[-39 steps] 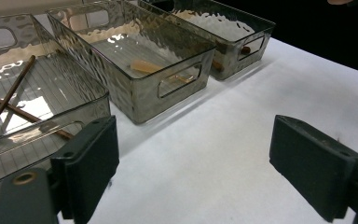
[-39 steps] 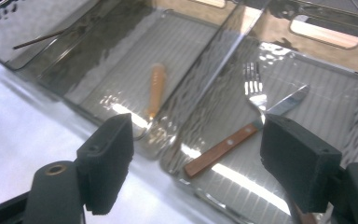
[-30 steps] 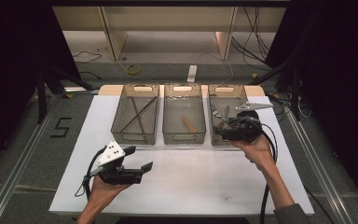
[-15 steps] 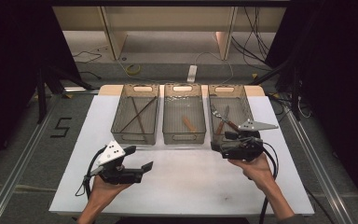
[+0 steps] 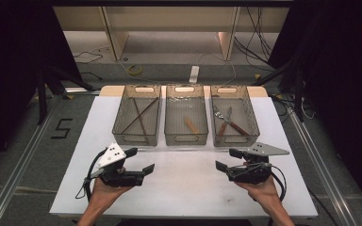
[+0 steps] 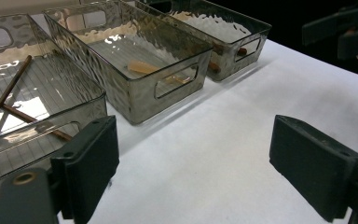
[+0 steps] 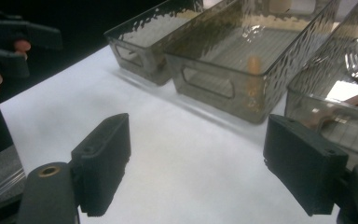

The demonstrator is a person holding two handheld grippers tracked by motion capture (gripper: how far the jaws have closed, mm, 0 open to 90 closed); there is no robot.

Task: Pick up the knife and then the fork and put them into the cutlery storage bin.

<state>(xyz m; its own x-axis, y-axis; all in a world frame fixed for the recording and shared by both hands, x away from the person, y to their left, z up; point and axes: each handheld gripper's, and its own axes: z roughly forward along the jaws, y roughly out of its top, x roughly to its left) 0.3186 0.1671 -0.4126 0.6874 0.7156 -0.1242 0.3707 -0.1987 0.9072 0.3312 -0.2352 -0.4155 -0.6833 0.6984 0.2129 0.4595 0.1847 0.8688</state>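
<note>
We note both claws released, jaws spread, empty, over bare white desk (image 5: pixel 193 188) near its front edge. Left claw (image 5: pixel 139 160) sits toward the front-left corner, right claw (image 5: pixel 227 160) toward the front-right. The right bin (image 5: pixel 250 113), holding the pliers (image 5: pixel 226 120), stands just beyond the right claw, toward the back edge; no contact.
</note>
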